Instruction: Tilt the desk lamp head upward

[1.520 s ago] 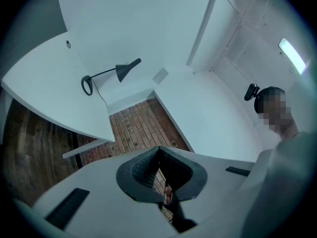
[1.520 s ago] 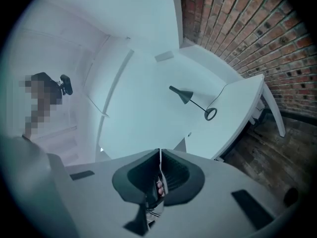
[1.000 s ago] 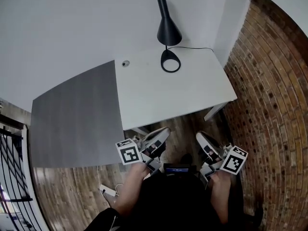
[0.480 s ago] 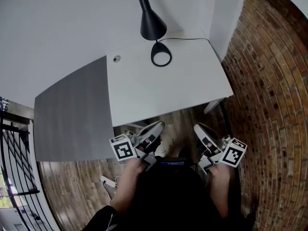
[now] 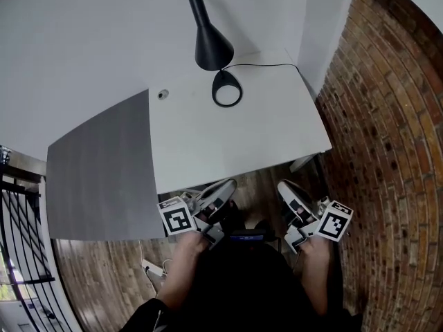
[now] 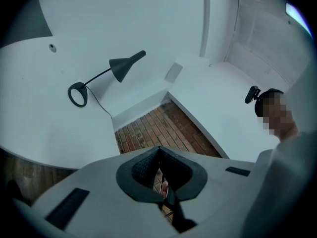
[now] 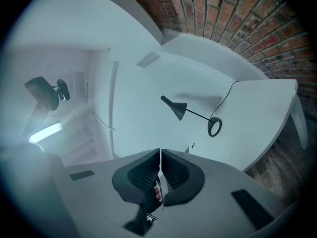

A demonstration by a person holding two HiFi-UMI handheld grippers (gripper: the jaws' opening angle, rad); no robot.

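A black desk lamp stands at the far end of the white desk [image 5: 235, 140], its cone head [image 5: 209, 45] pointing down above a ring base [image 5: 226, 89]. In the left gripper view the cone head [image 6: 124, 68] and ring base [image 6: 78, 94] lie far ahead. The right gripper view also has the head [image 7: 178, 108] and base [image 7: 214, 127] far ahead. My left gripper [image 5: 227, 187] and right gripper [image 5: 282, 188] hover side by side over the wood floor at the desk's near edge. Both are shut and hold nothing, well short of the lamp.
The lamp's black cable [image 5: 270, 65] runs right toward a white pillar [image 5: 325, 19]. A brick wall [image 5: 387, 151] closes the right side. A grey desk section [image 5: 97, 171] adjoins on the left, with a round grommet [image 5: 163, 95] near the seam. A black railing [image 5: 21, 241] stands at far left.
Both grippers have shifted with the person along the desk's near edge and sunk a little. The lamp and desk now sit further left in the head view. The jaws stay shut.
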